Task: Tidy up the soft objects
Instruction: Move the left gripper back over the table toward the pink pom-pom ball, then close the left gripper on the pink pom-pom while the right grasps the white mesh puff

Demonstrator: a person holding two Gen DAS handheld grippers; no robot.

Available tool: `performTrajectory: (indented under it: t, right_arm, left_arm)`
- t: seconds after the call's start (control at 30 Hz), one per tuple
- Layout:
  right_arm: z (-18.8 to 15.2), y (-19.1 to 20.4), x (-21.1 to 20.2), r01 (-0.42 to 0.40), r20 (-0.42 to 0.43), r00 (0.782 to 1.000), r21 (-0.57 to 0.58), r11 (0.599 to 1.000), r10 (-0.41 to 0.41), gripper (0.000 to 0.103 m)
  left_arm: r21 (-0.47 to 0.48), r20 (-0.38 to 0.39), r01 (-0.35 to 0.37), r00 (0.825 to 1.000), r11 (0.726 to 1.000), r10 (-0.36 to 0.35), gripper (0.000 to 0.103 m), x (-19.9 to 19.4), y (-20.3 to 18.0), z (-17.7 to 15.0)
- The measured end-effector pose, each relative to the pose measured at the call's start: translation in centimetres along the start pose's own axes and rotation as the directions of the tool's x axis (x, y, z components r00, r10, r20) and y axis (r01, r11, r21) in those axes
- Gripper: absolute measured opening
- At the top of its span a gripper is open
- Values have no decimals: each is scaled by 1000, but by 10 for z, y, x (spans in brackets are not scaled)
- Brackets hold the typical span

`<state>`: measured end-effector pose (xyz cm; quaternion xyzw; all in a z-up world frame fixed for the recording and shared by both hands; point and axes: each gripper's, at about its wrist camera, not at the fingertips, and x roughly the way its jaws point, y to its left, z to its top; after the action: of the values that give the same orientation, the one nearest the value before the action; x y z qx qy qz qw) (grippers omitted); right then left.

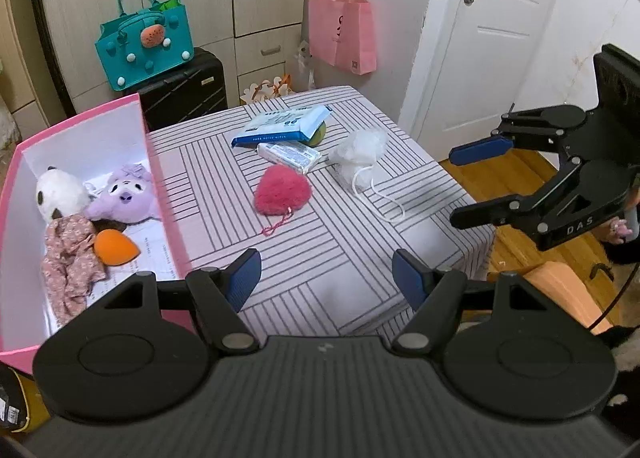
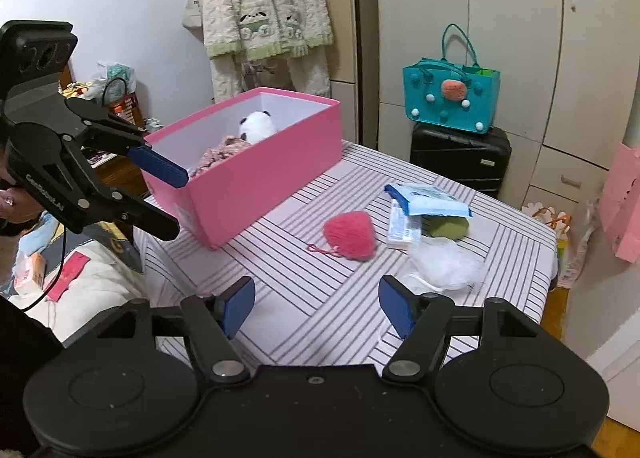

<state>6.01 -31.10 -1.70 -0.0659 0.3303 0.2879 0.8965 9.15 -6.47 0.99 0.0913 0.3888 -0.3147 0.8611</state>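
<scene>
While both jaws stand wide and hold nothing, the left hand-held gripper [image 1: 326, 276] hovers over the near edge of the desk [image 1: 320, 258] beside the pink box [image 1: 160, 193], and the right hand-held gripper [image 2: 316, 304] hangs off the desk's opposite side, level and pointing inward. Left wrist view looks down into the box: panda plush [image 1: 60, 193], purple plush [image 1: 126, 197], floral cloth [image 1: 72, 258] and orange sponge [image 1: 114, 246] lie inside. Right wrist view shows only the panda and cloth over the wall. Mid-desk on the striped cloth sits the pink heart puff [image 1: 282, 190], with the white mesh puff [image 1: 358, 151] near it toward the far corner. Behind, a teal bag [image 1: 146, 39] tops a black suitcase [image 1: 184, 87].
</scene>
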Motion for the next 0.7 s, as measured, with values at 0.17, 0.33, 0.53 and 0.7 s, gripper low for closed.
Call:
performTrajectory:
  t: [0.17,0.33,0.53,0.7]
  right_arm:
    - [-14,-16,11,23,20,1000,8,1000,-23,77]
    - [-33,-38,35,48,89,995,78,996,-54,78]
    - [-52,-67,65,87,190,974,190,978,-123,79]
    - [-50,-82,85,141,203,961,233,962,-190,79]
  left_arm:
    - [-7,47,-19,999,1000,19,73,20,-5,0]
    - [-50,119,-68,990,996,74,74,48,-5,-5]
    - [-76,186,-157,968,985,169,74,84,-4,-7]
    - [-139,231,-184,949,973,213,74,117,-2,-7]
